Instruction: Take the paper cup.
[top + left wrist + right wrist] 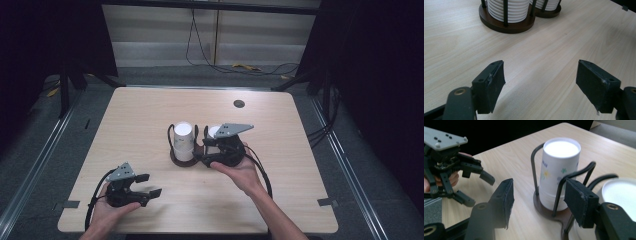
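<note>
From the high view, a tall stack of white paper cups (184, 141) stands in a dark round-based wire holder (181, 159) at the middle of the pale wood-grain table (150, 110). The right gripper (210, 152) sits just right of the holder; the left gripper (150, 186) lies well nearer the person. In the left gripper view, its flat black pads (495, 82) are spread wide with nothing between them, short of the ribbed cup rims (509, 10). In the right gripper view, its jaws gape empty before the smooth, flower-printed top cup (559, 170).

Matt pale wood-grain table (150, 115), ribbed white paper cups (507, 10), dark glossy wooden base (499, 23).
</note>
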Action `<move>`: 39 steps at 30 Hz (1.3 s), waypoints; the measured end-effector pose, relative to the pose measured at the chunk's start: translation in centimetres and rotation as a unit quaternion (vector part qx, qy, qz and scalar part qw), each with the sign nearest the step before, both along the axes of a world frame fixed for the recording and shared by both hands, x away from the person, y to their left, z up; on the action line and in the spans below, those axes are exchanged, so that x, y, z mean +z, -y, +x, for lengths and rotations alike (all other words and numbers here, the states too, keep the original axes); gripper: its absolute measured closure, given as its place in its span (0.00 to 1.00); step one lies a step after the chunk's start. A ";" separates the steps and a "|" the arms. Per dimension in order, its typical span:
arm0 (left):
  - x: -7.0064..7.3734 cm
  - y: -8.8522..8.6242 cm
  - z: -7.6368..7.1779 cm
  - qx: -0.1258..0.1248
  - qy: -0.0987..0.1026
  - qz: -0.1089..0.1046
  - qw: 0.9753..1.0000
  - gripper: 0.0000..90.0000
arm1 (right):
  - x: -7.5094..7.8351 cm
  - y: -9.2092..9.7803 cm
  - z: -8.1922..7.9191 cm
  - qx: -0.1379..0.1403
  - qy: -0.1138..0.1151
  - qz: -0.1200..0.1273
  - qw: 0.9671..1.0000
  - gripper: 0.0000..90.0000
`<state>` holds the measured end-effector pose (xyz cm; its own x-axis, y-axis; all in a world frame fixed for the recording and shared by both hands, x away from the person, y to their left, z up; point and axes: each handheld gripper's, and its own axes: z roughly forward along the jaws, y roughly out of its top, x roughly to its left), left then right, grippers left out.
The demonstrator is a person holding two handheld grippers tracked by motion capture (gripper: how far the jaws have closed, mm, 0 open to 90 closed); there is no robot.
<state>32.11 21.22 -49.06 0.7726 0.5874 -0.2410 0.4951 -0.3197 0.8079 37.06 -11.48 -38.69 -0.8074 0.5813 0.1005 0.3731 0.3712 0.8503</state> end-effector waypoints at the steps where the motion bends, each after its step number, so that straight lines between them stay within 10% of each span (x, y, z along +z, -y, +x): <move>1: 0.0 0.0 0.0 0.000 0.000 0.000 1.000 0.25 | 0.2 -0.1 0.1 0.000 0.002 0.001 1.000 0.47; 16: 0.0 -0.1 0.0 0.004 -0.005 -0.003 1.000 0.26 | 1.8 -2.3 4.0 0.025 -0.002 -0.001 1.000 0.39; 39: -0.1 -0.5 0.0 0.010 -0.012 0.005 1.000 0.27 | 2.1 -5.7 8.7 0.045 -0.034 -0.116 0.992 0.35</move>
